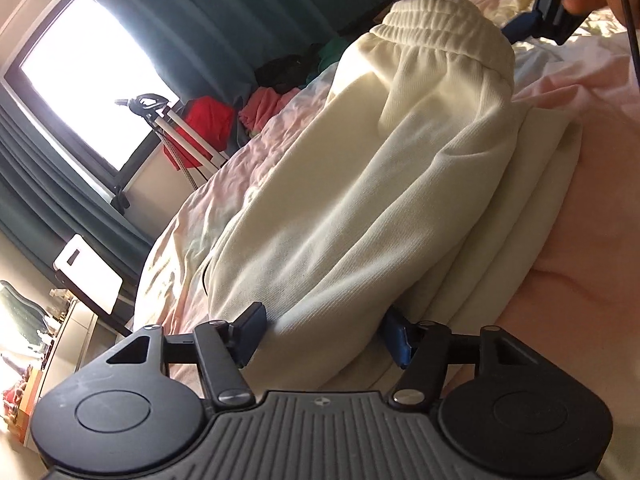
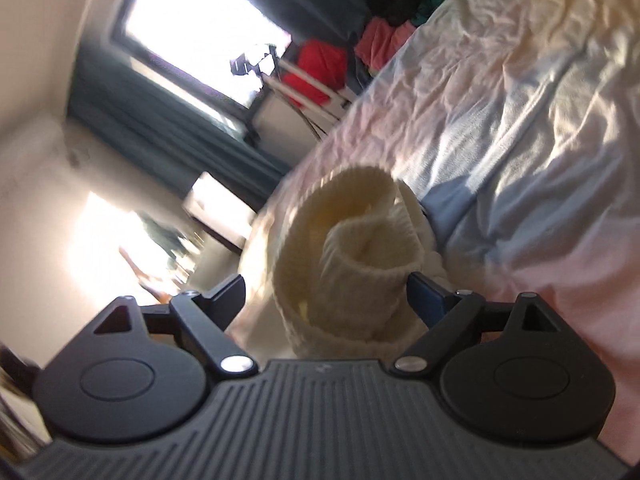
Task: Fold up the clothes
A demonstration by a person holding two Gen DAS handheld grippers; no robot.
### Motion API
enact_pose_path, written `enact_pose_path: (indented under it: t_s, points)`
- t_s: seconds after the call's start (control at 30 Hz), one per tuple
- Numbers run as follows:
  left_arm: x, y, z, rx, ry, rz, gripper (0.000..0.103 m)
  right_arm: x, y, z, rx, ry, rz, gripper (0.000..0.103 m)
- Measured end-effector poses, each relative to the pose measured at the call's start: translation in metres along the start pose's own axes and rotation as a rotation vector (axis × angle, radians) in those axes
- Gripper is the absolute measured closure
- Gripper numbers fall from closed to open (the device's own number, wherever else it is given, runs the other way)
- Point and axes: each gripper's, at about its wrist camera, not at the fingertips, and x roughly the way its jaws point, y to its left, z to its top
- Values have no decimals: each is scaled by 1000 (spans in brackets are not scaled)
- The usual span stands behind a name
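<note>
Surroundings first. In the left wrist view I see a bright window [image 1: 80,76] at upper left, framed by dark teal curtains [image 1: 192,12]. Below it stands a white-framed rack [image 1: 188,136] with a red cloth [image 1: 208,120] over it, and a heap of black, green and coral clothes [image 1: 280,80] sits at the bed's far edge. A white panel-like object [image 1: 88,280] leans at left centre. Nothing stands between my left gripper [image 1: 324,334] and the work.

Materials: the bedsheet [image 1: 256,152] is thin, crumpled, pastel pink and blue. The cream sweatpants [image 1: 360,184] are thick ribbed fleece, folded in layers, with a gathered elastic waistband at upper centre.

Position: the sweatpants lie on the bed, running from bottom centre to upper right of the left wrist frame. The lower fold bulges between the left fingers; both pads touch the cloth, so I read it as clamped on the fabric.

At upper right, the right gripper [image 1: 556,4] appears with a person's fingers [image 1: 580,0] on it, just beyond the waistband.

Right wrist view is motion-blurred. The right gripper [image 2: 326,294] stands wide; the rolled waistband [image 2: 360,256] sits between the fingers, brushing the right-hand pad only, clear of the left one. Not gripping.
</note>
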Motion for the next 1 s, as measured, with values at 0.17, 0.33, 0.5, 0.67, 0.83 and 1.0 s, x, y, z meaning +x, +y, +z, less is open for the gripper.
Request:
enact_pose_path:
  t_s: [0.17,0.33,0.5,0.67,0.83,1.0]
  points:
    - [-2,-6,-3,0,3,8,39,22,2,-16,-102,72,-153,15]
    - [-1,-7,-4,4,-5,17,39,29,-18,-21,-55,90,-189,25]
    - [-7,-4,-3,22,-42,41,57,10,0,-17,-168,16,-182,58]
    - [-29,11,-2,-45,-87,-1,89,-10,10,-6,-200,-63,-121,60]
    - [-27,5,-3,-31,-30,-79,89,11,-29,-10,-49,50,-185,57]
    - [-18,-7,-6,37,1,-68,85,14,-44,-10,73,76,-123,36]
